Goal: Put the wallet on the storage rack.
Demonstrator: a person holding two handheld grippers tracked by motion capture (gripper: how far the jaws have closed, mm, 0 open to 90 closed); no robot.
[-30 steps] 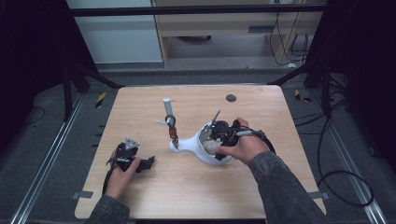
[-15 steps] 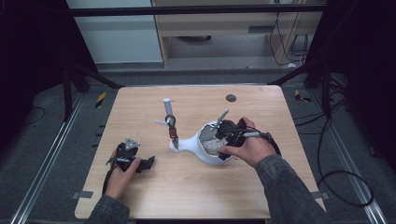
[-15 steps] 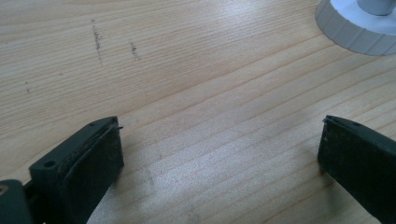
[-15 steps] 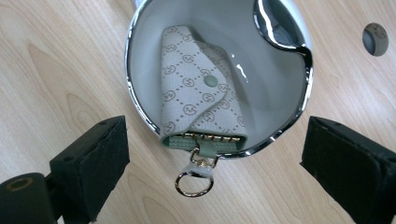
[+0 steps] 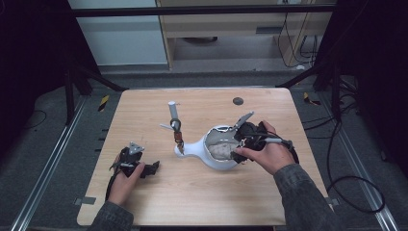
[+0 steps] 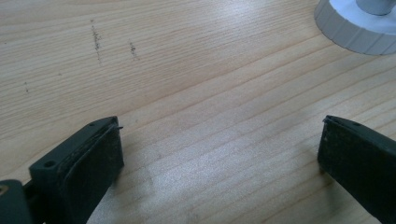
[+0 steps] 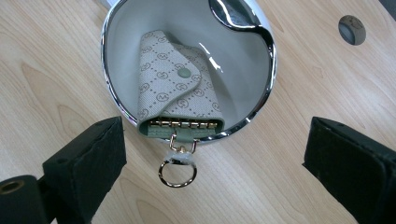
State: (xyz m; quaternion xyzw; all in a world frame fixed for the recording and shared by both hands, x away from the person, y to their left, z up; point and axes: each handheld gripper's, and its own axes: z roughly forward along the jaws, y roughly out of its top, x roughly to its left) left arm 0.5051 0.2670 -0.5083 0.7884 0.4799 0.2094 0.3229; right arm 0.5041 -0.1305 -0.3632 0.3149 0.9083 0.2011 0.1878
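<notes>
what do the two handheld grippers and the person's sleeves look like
Both grippers, left and right, are black, each with two blocky jaws faced with flat, dark, rough-looking pads. The left one has a grey three-cornered plate on top. A black cable trails from the right one off the table edge. The sleeves are dark grey.

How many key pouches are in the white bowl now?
1. The key pouch lies inside the white bowl, its ring hanging over the near rim. Nothing else shows inside.
</notes>
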